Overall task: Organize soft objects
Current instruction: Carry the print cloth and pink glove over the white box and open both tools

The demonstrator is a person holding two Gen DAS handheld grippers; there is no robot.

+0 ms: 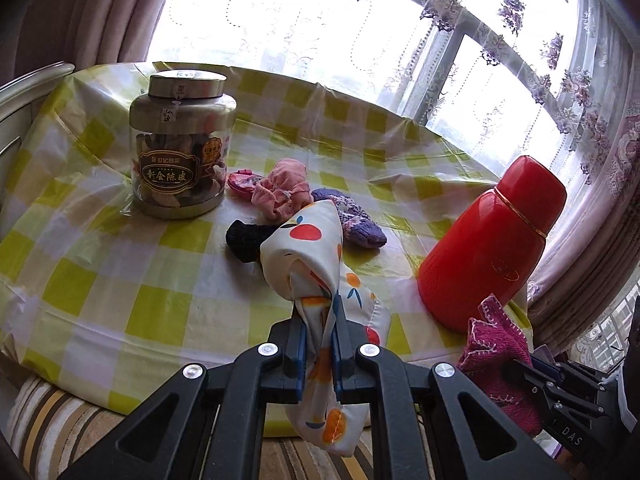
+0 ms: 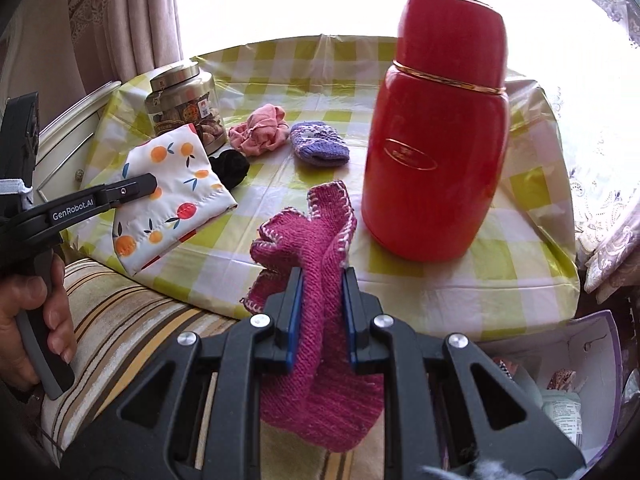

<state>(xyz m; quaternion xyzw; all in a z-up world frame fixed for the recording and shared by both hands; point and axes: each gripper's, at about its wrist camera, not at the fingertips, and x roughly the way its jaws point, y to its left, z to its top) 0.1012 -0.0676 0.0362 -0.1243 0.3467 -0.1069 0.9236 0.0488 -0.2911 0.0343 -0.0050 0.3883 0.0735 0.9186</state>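
Clamped hard in the left gripper point(image 1: 320, 320), the fruit-print cloth point(image 1: 316, 240) hung over the tabletop's point(image 1: 120, 272) near edge, while the right gripper point(image 2: 322, 292) pinched the magenta knit piece point(image 2: 320, 240) just off that same edge beside the red flask point(image 2: 436, 128). Three soft things stayed mid-table, a pink scrunchie point(image 1: 280, 190), a purple knit mitt point(image 1: 356, 220) and a black knit bit point(image 1: 244, 240), plus one snack jar point(image 1: 180, 148) near the far left corner, with open checks across the near left. Only the right wrist view showed the hand point(image 2: 24, 312) on the left handle and the box point(image 2: 592, 344) below the tabletop's right corner.
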